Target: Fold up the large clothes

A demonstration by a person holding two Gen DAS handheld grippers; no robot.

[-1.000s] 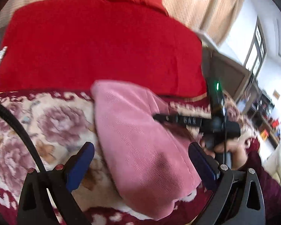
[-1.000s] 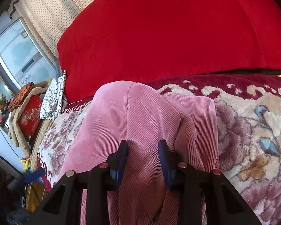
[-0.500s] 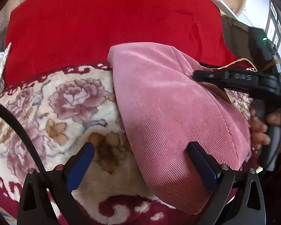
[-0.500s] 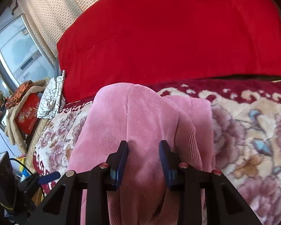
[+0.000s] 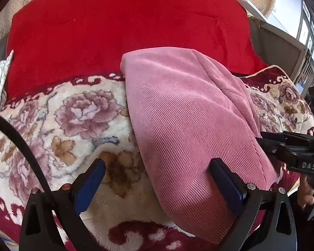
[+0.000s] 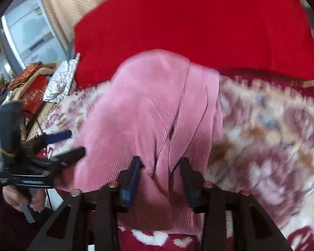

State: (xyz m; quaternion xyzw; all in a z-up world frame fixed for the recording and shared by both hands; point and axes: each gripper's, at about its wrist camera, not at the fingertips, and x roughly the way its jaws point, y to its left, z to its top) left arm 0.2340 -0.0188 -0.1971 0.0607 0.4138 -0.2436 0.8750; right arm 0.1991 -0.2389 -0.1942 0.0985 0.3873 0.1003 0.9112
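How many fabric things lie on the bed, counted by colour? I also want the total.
Pink: 1, the folded corduroy garment
Red: 1, the red blanket
Floral cream and maroon: 1, the bed cover
White with dark pattern: 1, the small cloth at the edge
Total: 4

Your left gripper (image 5: 157, 179) is a black plastic frame with triangular cut-outs, two fingers faced with blue pads (image 5: 90, 185), and small round screws, some red-capped, some silver, along the finger bases. A black cable (image 5: 21, 144) arcs past its left side. Your right gripper (image 6: 160, 176) is built alike (same blue pads, same black arms); seen from the left camera its body bears white "DAS" lettering (image 5: 308, 165). A dark maroon sleeve (image 6: 12, 226) covers your left wrist.
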